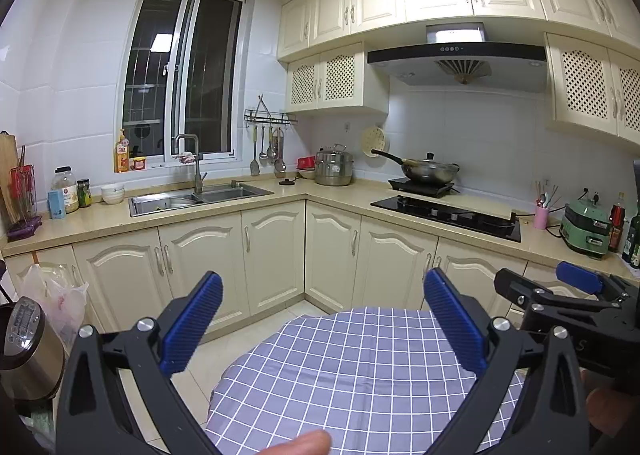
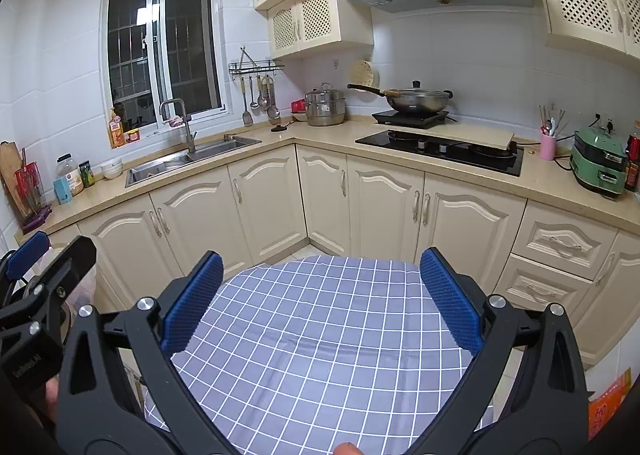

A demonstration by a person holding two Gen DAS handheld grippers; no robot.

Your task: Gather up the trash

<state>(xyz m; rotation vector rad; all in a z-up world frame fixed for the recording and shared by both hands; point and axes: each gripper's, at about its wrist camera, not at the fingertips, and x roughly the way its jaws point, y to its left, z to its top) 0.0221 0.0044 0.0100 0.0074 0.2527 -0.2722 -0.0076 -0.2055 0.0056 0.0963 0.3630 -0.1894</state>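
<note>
left wrist view looks across a round table (image 1: 360,375) covered in a blue checked cloth, near the camera, with the cream kitchen counter (image 1: 320,195) running far behind it from the sink (image 1: 200,197) on the left to the hob (image 1: 448,211) on the right. nothing lying on the cloth reads as trash from where i stand.

the likeliest thing to collect, to my eye, is the thin plastic bag (image 1: 60,295) hanging by the cabinets at the near left. i'd judge it light, soft and crinkly, slippery between ribbed pads, and prone to tearing if pulled by a single layer; bunching the neck or handles would be the safer hold. what is inside it i cannot make out.

the left gripper (image 1: 320,327) hangs above the table with its blue pads spread wide and nothing between them. the right gripper (image 2: 320,303) is the same in its own view: wide apart, empty, over the cloth.

an orange packet (image 2: 608,411) at the near right edge of the right wrist view is cut off by the frame and the lens rim, so i cannot say whether it is rubbish or stock. the floor under the table is hidden, and small scraps in the sink are too blurred to name.
</note>
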